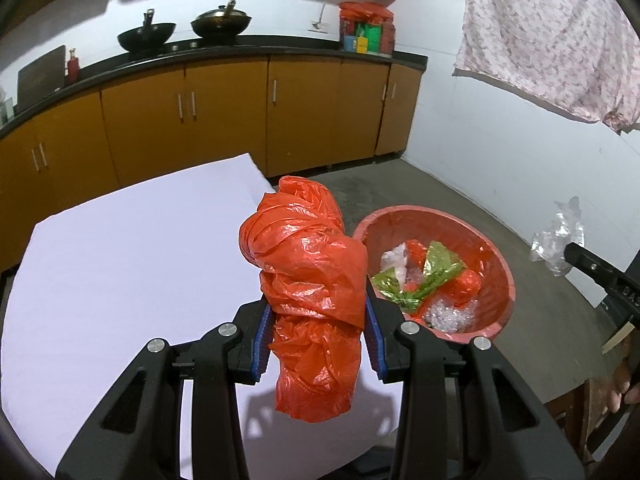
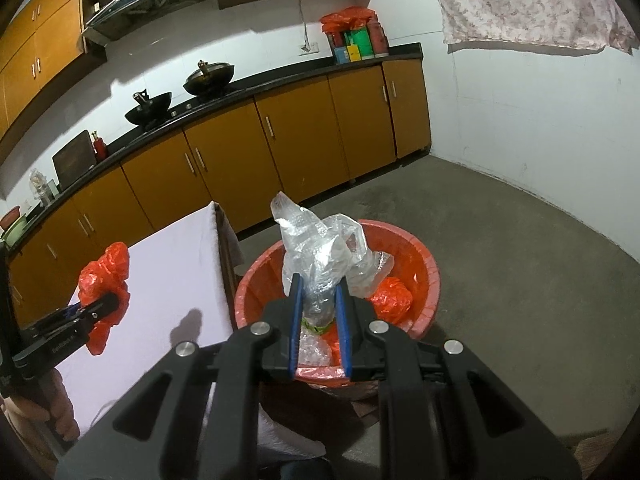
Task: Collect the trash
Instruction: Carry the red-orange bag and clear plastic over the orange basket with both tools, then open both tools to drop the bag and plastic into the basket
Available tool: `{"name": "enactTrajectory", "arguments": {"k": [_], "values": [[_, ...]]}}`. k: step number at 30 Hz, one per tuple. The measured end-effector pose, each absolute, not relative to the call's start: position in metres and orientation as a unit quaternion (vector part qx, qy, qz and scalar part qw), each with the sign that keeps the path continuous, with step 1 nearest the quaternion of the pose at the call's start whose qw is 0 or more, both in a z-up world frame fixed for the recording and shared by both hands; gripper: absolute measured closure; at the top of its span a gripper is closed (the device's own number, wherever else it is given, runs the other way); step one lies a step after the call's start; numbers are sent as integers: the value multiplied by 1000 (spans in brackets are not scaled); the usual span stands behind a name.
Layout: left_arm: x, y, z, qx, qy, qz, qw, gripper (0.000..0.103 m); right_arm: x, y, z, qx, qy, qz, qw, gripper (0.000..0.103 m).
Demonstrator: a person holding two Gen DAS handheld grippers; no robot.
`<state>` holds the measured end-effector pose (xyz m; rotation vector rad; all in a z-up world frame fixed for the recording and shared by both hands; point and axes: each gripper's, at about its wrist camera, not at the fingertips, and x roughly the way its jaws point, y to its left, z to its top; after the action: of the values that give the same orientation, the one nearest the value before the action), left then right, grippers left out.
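The bin [image 2: 424, 280] stands on the floor [image 2: 520, 240] just right of the surface [image 1: 120, 260], with trash [image 1: 424, 280] in it. The left gripper [image 1: 316, 344] holds a bag [image 1: 308, 264] over the surface's right edge; the right gripper [image 2: 320, 316] holds a wrap [image 2: 316, 248] over the bin. Cabinets [image 1: 224, 120] run behind, woks [image 1: 184, 30] on top.

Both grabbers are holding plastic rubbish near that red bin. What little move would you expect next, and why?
Probably the right gripper opens first: its clear plastic wad already hangs over the red bin, while the left gripper's orange bag is short of the rim, over the table.
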<state>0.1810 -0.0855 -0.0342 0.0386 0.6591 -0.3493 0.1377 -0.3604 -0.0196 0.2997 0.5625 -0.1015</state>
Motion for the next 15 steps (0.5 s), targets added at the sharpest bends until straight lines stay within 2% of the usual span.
{"name": "enactTrajectory", "arguments": {"k": [15], "values": [[191, -124, -41, 24, 321, -225, 919, 63, 153, -364, -30, 147, 283, -49, 947, 86]]}}
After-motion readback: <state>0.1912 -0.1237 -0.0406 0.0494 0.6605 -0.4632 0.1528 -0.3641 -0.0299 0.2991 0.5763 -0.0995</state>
